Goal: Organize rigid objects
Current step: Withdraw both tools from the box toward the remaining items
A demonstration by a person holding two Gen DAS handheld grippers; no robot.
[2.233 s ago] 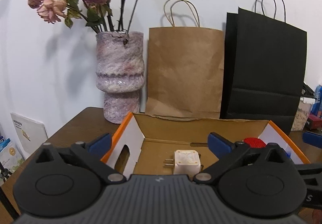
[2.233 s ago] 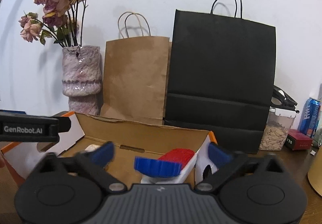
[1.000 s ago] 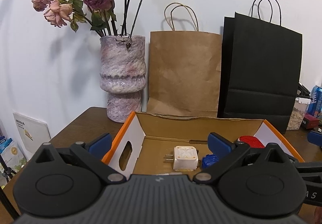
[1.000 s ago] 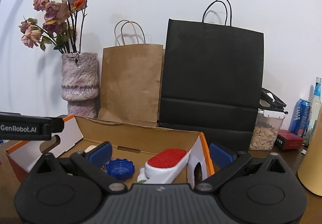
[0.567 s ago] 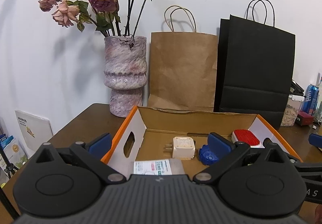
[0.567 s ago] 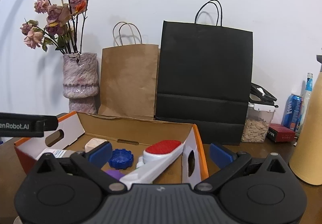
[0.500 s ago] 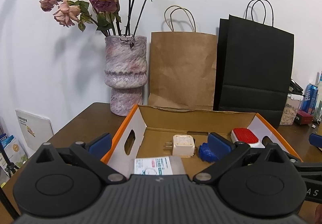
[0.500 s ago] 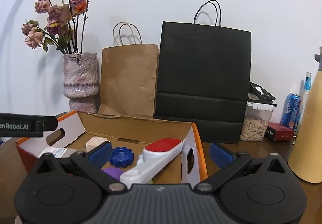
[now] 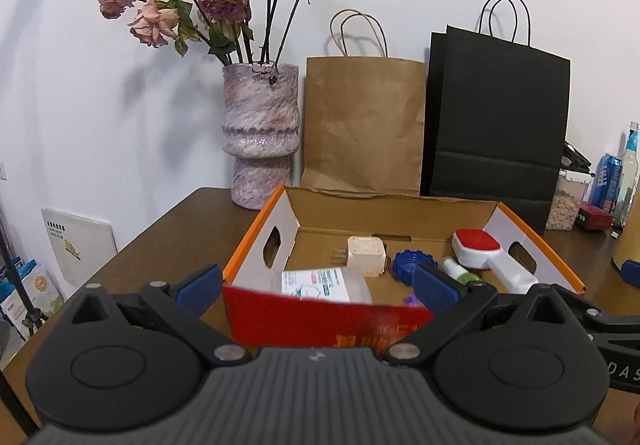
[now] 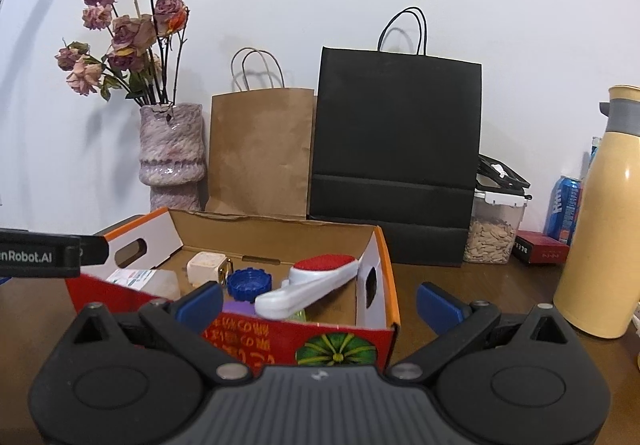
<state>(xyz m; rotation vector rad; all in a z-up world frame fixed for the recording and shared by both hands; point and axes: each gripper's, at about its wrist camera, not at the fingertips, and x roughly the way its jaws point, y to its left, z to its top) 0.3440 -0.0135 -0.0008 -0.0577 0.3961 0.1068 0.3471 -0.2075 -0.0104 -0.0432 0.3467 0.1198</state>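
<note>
So both your left gripper (image 9: 316, 281) and right gripper (image 10: 318, 303) hang spread wide and empty before the box (image 10: 340, 341) on the counter (image 10: 460, 297), brush (image 10: 316, 281), cap (image 10: 249, 284) and charger (image 10: 206, 267) lying inside, so next you need another loose item

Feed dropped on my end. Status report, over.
Left tool and right tool open, empty. Blue cap, charger, brush inside box. Nothing blocking.
</note>
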